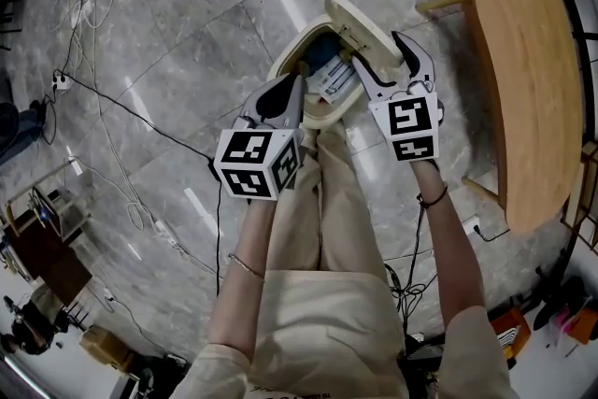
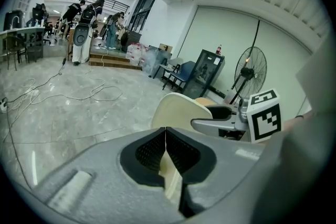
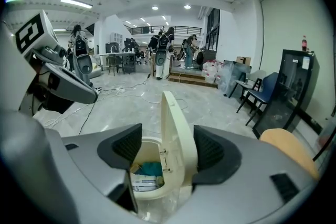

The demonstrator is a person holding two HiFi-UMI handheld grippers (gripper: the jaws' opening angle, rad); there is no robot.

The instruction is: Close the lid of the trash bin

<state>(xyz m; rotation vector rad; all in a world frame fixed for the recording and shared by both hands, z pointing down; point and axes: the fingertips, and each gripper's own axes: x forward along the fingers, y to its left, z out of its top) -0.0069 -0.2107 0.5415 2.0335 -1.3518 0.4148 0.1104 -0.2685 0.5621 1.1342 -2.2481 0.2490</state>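
The cream trash bin (image 1: 320, 114) stands on the floor just ahead of the person's legs, with its lid (image 1: 363, 25) swung up and paper and blue rubbish showing inside. My right gripper (image 1: 377, 49) is open and straddles the upright lid (image 3: 177, 134), whose outer face lies close to the right-hand pad (image 3: 211, 150). My left gripper (image 1: 298, 81) is shut with nothing between its pads, and hovers over the bin's near-left rim. In the left gripper view the shut gripper (image 2: 166, 136) points at the lid (image 2: 176, 110), with the right gripper's marker cube (image 2: 265, 115) beyond.
A round wooden table (image 1: 523, 79) stands right of the bin. Black and white cables (image 1: 103, 107) trail over the grey stone floor on the left. A floor fan (image 2: 251, 73) and a black cabinet (image 2: 209, 68) stand farther off, and chairs (image 3: 257, 94) to the right.
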